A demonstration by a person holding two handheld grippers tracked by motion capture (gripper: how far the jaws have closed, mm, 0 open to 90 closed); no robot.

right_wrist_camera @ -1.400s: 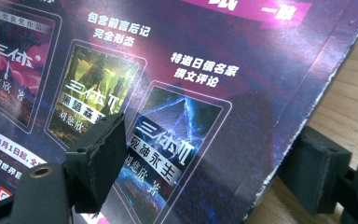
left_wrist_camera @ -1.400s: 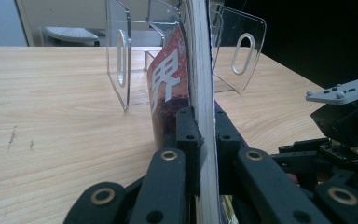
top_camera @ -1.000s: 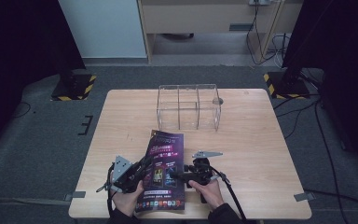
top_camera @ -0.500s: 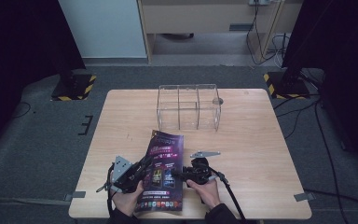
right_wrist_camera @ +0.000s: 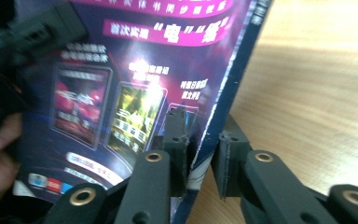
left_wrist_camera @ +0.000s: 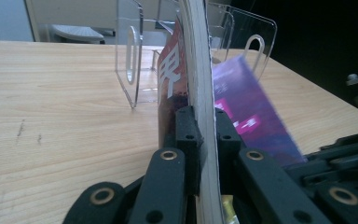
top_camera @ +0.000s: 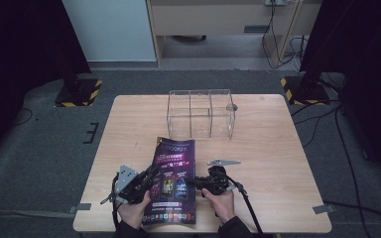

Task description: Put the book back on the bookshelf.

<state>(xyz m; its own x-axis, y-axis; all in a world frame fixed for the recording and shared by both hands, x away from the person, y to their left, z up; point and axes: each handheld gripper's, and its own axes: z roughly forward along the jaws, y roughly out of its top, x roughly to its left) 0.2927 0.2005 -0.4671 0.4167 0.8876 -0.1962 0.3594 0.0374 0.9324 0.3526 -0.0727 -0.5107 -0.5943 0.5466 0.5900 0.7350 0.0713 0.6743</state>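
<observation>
A purple magazine (top_camera: 172, 183) lies near the table's front edge between my two grippers. My left gripper (top_camera: 149, 179) is shut on the magazine's left edge; in the left gripper view its jaws (left_wrist_camera: 200, 122) pinch the pages (left_wrist_camera: 199, 70) edge-on. My right gripper (top_camera: 194, 182) sits at the magazine's right edge. In the right gripper view its jaws (right_wrist_camera: 199, 140) straddle the spine (right_wrist_camera: 223, 88), one over the cover and one underneath, with a small gap showing, so it is open. A clear acrylic organizer (top_camera: 201, 113) stands upright farther back on the table.
The wooden table (top_camera: 278, 148) has bare room to the right and left of the magazine. The organizer (left_wrist_camera: 133, 56) has open compartments with slotted side walls. Dark floor, cables and stand bases surround the table.
The right gripper has drawn back slightly to the right, from over the cover to the magazine's right edge. The left gripper and the magazine have hardly moved.
</observation>
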